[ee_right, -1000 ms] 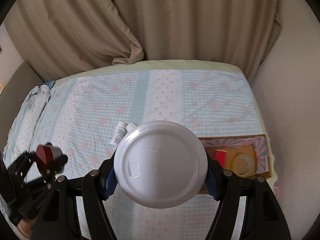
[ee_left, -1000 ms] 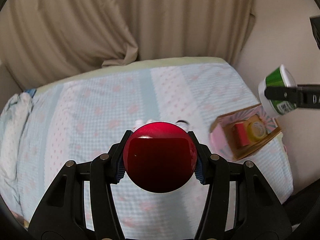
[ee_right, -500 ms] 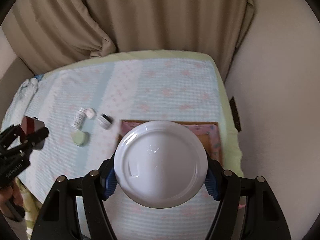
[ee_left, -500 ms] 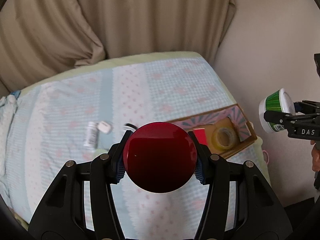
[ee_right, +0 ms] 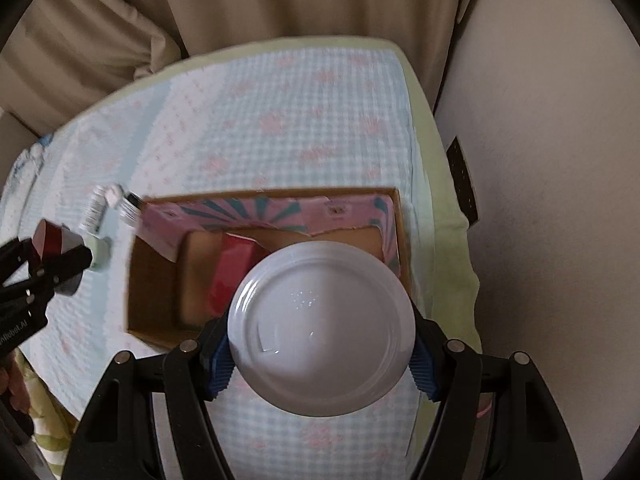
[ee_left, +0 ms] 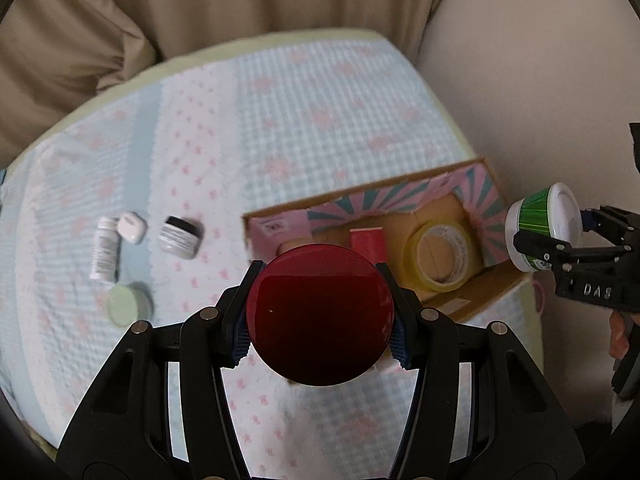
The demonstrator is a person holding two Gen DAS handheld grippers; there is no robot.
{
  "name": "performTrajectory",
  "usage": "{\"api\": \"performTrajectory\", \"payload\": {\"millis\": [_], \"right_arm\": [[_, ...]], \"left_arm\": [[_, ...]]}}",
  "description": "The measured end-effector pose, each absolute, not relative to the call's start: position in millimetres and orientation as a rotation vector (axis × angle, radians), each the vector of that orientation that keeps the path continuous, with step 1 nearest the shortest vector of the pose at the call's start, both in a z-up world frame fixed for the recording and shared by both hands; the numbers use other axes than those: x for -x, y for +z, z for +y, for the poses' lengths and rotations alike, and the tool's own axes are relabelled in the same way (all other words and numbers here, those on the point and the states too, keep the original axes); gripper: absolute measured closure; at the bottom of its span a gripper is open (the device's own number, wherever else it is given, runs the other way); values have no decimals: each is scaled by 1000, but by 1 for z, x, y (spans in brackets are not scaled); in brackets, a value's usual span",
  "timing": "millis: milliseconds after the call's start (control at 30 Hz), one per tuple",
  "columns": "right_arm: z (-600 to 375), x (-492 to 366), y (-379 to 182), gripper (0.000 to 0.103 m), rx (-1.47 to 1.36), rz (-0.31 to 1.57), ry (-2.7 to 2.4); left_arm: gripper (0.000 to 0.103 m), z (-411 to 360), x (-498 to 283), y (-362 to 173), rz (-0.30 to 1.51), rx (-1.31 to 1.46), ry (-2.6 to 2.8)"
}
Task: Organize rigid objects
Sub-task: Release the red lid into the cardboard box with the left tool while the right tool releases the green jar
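Since a second ago both hands have swung toward the cardboard box point(ee_right: 149, 280), which has slid from the edge of each view to sit just behind the held things. Nearest the left wrist camera, the left gripper point(ee_left: 320, 312) is clenched on a dark red round jar point(ee_left: 320, 312), hanging over the box's near-left corner. The right gripper point(ee_right: 320, 340) grasps a green-sided tub with a white lid point(ee_right: 320, 340) over the box's right half; in the left view that tub shows at 3 o'clock, and the gripper body beneath it reads "DAS".

Inside the box lie a red block point(ee_left: 366, 242) and a roll of yellowish tape point(ee_left: 440, 256), so sorting looks partly done, and the two held items seem next to go in. Left on the bed point(ee_left: 320, 112), at 9 o'clock, are a white bottle point(ee_left: 105, 254) lying down, a small white case point(ee_left: 131, 227), a dark-lidded jar point(ee_left: 180, 236) and a pale green round tin point(ee_left: 128, 304). The bottle's label is too blurred to read; the pink flaps carry small printing, probably a shipping mark.
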State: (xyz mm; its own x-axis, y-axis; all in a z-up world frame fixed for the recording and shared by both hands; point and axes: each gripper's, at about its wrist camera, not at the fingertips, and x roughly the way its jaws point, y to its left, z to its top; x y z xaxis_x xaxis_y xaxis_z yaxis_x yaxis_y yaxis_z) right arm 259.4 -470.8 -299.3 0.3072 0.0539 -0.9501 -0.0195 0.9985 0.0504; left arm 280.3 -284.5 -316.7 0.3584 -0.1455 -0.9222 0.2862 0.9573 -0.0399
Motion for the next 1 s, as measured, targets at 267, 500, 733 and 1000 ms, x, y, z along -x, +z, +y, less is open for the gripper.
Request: {"api": "performTrajectory", "payload": {"millis": [267, 500, 733, 1000], "right_arm": [[-466, -271, -361, 36, 62, 1297, 109], [-463, -279, -385, 36, 79, 1307, 137], [-458, -281, -384, 0, 110, 1231, 177], [-461, -269, -369, 0, 164, 1185, 174]], "left_arm": [[53, -307, -308, -389, 1305, -148, -265], [53, -317, -317, -418, 1366, -184, -273], [0, -321, -318, -412, 1339, -270, -279], [0, -310, -317, -398, 1335, -220, -288]]}}
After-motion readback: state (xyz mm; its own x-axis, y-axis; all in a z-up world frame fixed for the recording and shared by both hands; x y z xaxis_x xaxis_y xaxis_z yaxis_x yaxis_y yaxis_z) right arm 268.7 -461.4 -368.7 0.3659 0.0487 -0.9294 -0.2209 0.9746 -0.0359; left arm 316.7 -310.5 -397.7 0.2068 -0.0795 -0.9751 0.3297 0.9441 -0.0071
